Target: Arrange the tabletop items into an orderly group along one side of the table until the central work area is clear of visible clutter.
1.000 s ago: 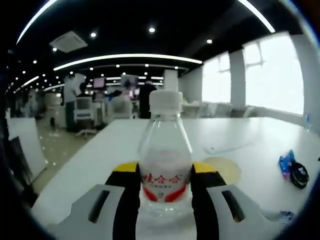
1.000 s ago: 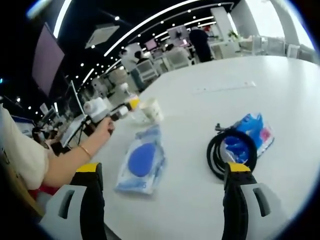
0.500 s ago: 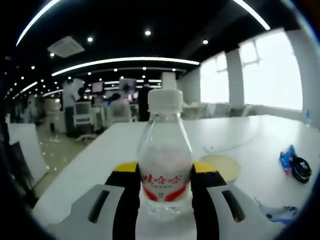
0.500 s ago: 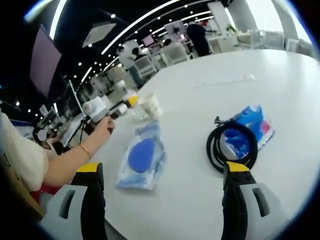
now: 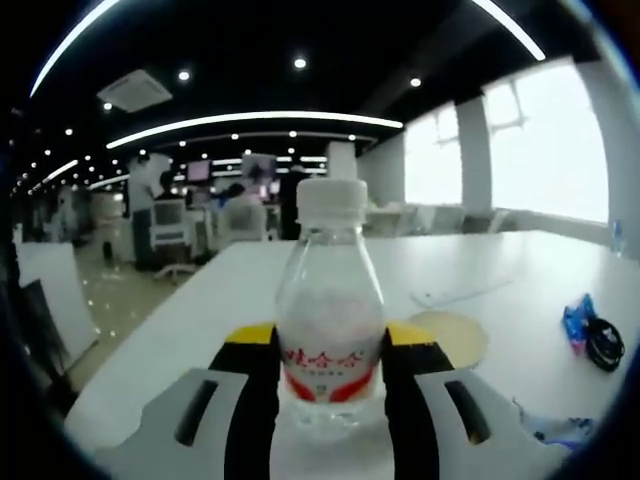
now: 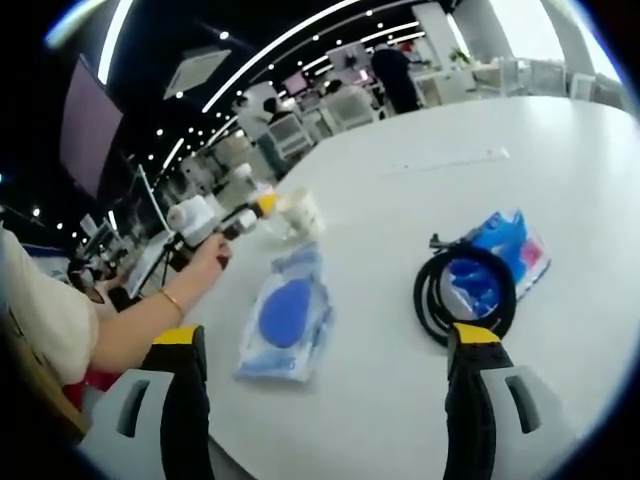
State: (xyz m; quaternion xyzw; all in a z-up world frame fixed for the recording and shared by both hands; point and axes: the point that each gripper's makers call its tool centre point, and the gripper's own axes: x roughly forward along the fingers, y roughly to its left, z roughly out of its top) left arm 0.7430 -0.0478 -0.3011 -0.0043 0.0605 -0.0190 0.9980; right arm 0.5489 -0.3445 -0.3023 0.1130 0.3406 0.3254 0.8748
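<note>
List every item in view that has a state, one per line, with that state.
Water bottle: upright, cap on, clamped between the jaws.
Left hand-held gripper: shut on the water bottle.
Right hand-held gripper: open, holding nothing.
Black cable: coiled, lying flat on the table.
Clear pouch with blue disc: flat on the table.
Blue packet: flat, partly under the cable.
Paper cup: upright.

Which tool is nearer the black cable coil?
Right. The right tool hangs open just short of the coil, one jaw tip almost at its rim. The left tool, shut on the bottle, is far across the table from it.
</note>
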